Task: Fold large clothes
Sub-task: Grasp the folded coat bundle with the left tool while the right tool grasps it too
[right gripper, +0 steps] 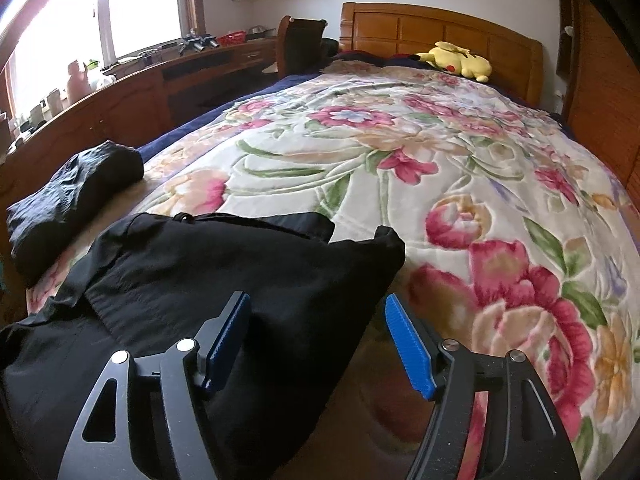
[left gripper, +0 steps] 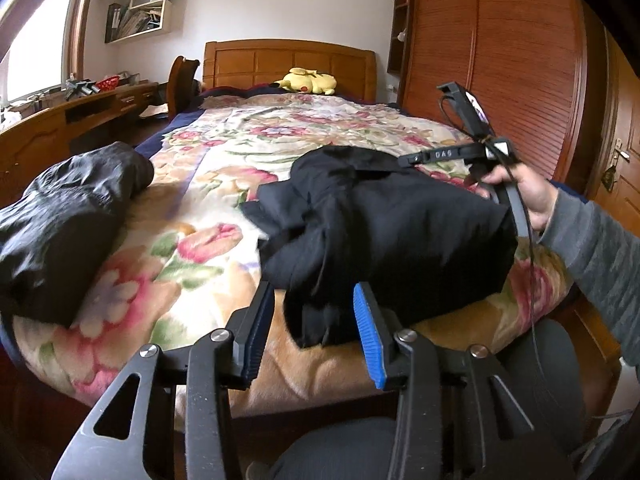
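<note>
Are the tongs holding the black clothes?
No. The left tongs and right tongs are both open, holding nothing, by the crumpled black garment.

the only legible lettering in either view reads "das", in pale capitals on the black plastic arm of the right handheld gripper [left gripper: 444, 155], at the right of the left wrist frame, just above a dark folded garment [left gripper: 384, 232]. binders and papers on the white wall shelf [left gripper: 140, 12] at the upper left are too small and blurred to read. the right wrist frame shows no readable text.
</note>
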`<state>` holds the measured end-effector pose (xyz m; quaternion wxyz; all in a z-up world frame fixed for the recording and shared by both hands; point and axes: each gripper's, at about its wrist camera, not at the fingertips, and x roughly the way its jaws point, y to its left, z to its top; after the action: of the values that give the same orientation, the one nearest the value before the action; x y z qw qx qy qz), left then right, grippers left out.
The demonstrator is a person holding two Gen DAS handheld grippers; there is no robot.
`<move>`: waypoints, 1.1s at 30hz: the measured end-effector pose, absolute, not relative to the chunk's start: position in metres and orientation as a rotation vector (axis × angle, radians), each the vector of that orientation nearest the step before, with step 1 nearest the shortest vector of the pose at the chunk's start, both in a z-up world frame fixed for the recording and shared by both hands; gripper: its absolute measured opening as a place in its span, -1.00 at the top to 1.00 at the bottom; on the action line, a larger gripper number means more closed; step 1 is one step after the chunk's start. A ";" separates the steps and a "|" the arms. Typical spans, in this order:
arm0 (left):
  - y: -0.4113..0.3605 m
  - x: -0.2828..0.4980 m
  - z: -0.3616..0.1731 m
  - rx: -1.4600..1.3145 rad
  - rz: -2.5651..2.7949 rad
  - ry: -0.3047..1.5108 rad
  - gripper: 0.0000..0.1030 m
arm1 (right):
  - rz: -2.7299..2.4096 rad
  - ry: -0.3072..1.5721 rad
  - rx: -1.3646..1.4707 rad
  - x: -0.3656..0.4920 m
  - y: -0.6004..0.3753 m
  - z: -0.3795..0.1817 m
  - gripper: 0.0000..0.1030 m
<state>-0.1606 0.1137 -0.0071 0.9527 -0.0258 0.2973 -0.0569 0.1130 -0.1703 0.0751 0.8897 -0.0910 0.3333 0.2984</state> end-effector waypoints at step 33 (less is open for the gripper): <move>0.101 -0.142 -0.041 -0.154 -0.195 0.698 0.24 | 0.631 0.845 -0.039 0.167 -0.165 0.048 -0.57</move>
<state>-0.1419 0.1008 -0.0415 0.9322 -0.0752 0.3411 -0.0952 0.1674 -0.1647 0.0477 0.8638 -0.0186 0.4034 0.3013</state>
